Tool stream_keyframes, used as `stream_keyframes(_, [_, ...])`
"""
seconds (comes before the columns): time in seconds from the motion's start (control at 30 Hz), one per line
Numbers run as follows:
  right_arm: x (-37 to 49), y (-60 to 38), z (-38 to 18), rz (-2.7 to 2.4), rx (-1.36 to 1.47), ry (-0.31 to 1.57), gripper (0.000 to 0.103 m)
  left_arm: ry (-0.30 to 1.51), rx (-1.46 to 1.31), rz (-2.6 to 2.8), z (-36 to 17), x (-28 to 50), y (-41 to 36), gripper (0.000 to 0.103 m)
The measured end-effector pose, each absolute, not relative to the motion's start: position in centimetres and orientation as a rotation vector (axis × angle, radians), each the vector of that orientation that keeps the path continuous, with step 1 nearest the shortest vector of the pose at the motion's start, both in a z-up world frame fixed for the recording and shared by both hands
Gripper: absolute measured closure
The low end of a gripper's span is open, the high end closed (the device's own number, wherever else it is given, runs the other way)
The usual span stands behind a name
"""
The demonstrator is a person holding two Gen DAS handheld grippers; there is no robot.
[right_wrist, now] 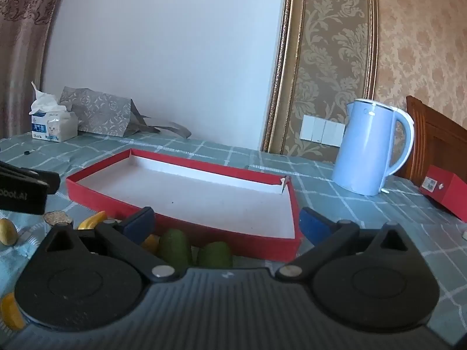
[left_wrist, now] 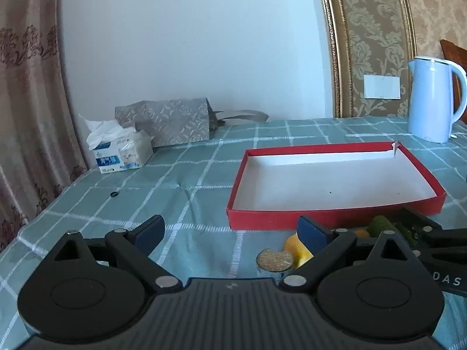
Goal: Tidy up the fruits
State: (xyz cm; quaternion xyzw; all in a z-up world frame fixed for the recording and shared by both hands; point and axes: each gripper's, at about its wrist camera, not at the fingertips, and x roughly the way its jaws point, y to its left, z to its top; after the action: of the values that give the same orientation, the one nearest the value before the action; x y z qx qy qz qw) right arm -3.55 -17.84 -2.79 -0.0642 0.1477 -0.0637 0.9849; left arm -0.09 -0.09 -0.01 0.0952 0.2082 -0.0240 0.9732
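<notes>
- Checked teal cloth covers the counter (left_wrist: 189, 180), against a pale wall.
- Red tray (right_wrist: 96, 197) lies mid-counter, white inside; fruits sit just before its near wall: green ones (right_wrist: 175, 248), a banana (right_wrist: 92, 220).
- Right claw (right_wrist: 226, 224) is level, spread wide over the green fruits, holding nothing.
- Left claw (left_wrist: 230, 230) is level, spread; yellow fruit (left_wrist: 297, 250) by its right finger.
- Kettle (right_wrist: 370, 148), tissue box (left_wrist: 122, 151) farther back.

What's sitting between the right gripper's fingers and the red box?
In the right wrist view, two green fruits lie between the right gripper and the near wall of the shallow red cardboard box.
</notes>
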Motion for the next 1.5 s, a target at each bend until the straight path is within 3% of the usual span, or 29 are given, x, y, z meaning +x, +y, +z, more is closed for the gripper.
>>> stream_keyframes(1.5, [-5.4,-17.1,-2.2,-0.168,-0.148,0.277,0.0,0.453,0.147,-0.058,-0.7,-0.9,1.4,0.005])
